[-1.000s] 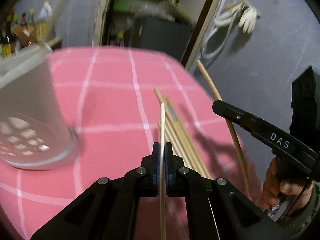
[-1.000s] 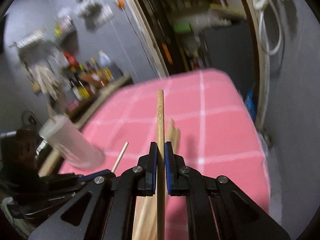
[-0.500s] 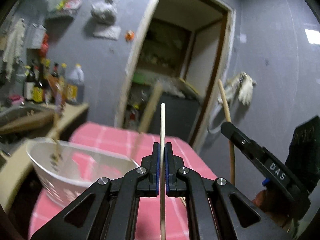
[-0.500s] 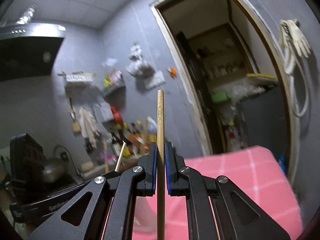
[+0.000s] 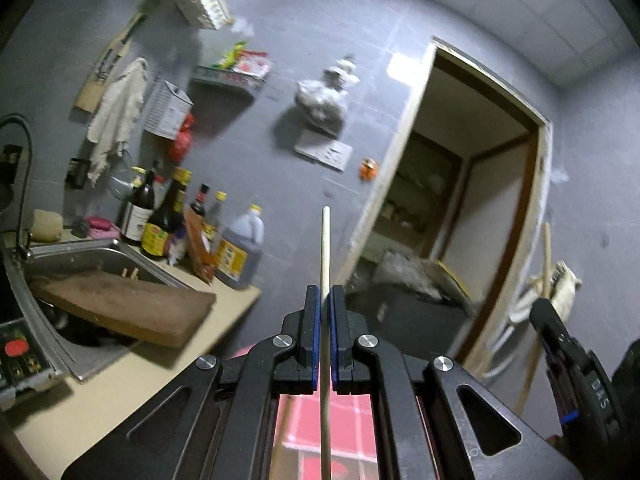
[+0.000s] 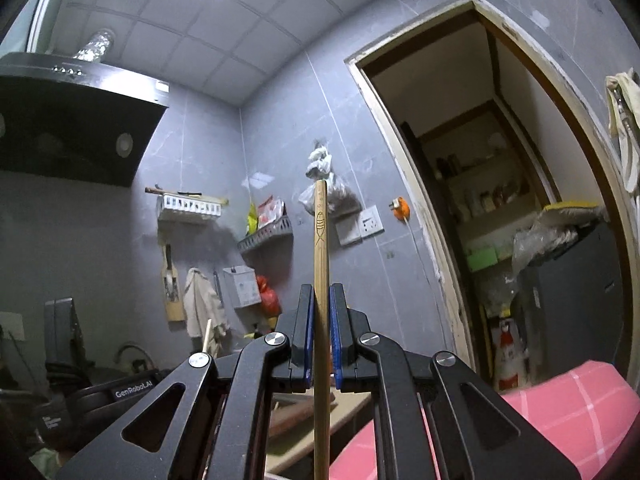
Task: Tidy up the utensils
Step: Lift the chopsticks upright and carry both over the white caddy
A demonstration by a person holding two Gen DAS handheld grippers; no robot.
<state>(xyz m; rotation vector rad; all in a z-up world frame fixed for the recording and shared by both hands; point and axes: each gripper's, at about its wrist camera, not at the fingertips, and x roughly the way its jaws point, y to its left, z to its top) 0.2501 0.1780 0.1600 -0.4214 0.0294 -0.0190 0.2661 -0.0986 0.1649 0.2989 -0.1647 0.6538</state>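
Observation:
My left gripper (image 5: 325,300) is shut on a thin pale chopstick (image 5: 325,240) that sticks straight out ahead, held level above the pink checked tablecloth (image 5: 328,420). At the right edge of the left wrist view the right gripper (image 5: 560,340) holds a darker stick (image 5: 536,344). In the right wrist view my right gripper (image 6: 321,300) is shut on a brown chopstick (image 6: 321,240) with a fish mark, tilted slightly upward. The left gripper (image 6: 120,392) shows low on the left there, its pale stick tip (image 6: 207,334) poking up. The white utensil holder is out of view.
A steel sink (image 5: 80,256) with a wooden cutting board (image 5: 120,308) across it sits left, on a beige counter (image 5: 120,384) with sauce bottles (image 5: 160,216). An open doorway (image 5: 460,220) lies ahead. A range hood (image 6: 72,128) hangs upper left. The pink table (image 6: 560,408) is lower right.
Both grippers rose off the table and tipped upward, each still gripping its chopstick. The pink cloth, the loose chopsticks and the white holder dropped out of view; wall and doorway fill the views.

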